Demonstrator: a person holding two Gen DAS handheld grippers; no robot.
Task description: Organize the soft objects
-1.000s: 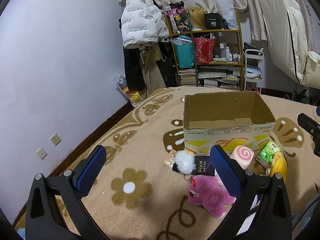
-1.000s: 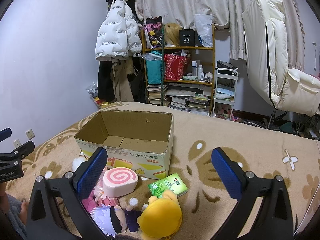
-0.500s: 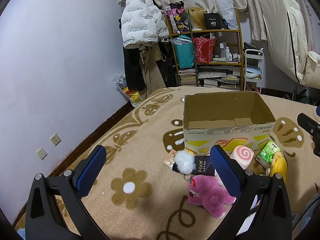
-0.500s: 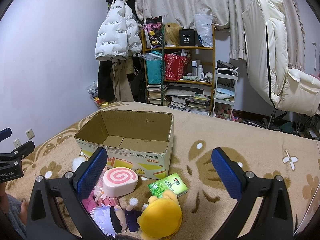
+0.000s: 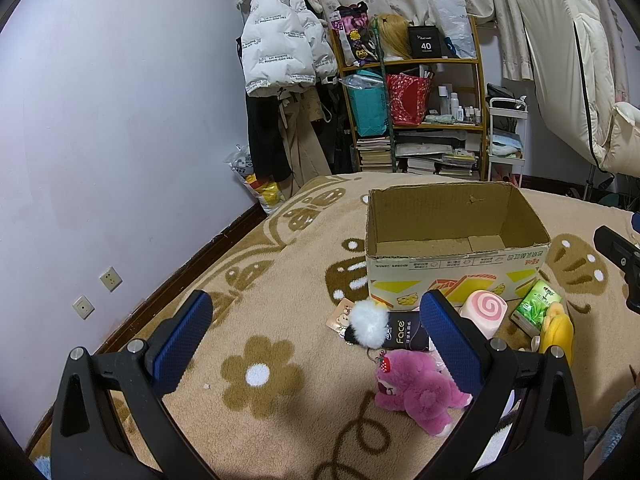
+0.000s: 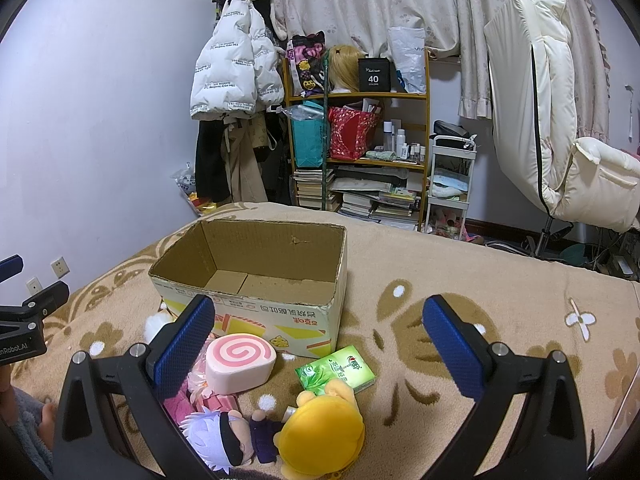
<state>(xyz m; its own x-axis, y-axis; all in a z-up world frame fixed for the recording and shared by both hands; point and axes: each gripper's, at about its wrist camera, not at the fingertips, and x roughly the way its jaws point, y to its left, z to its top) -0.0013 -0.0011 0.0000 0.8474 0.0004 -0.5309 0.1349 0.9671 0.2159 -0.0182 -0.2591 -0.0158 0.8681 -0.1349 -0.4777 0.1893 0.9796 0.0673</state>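
Observation:
An open cardboard box (image 5: 456,266) (image 6: 256,312) stands empty on the beige patterned blanket. In front of it lie a pink bear plush (image 5: 416,392), a white pompom (image 5: 370,322), a black "Face" tissue pack (image 5: 404,334), a pink swirl roll cushion (image 5: 482,312) (image 6: 240,362), a green tissue pack (image 5: 536,308) (image 6: 336,370), a yellow plush (image 5: 556,334) (image 6: 320,436) and a white-haired doll (image 6: 220,440). My left gripper (image 5: 316,336) hangs open above the blanket, left of the pile. My right gripper (image 6: 320,344) is open above the toys, holding nothing.
A purple wall (image 5: 100,120) with sockets runs along the left of the bed. Beyond the bed stand a cluttered wooden shelf (image 6: 360,140), a hanging white puffer jacket (image 6: 232,72) and a cream chair (image 6: 560,140). Bare blanket (image 6: 500,280) stretches right of the box.

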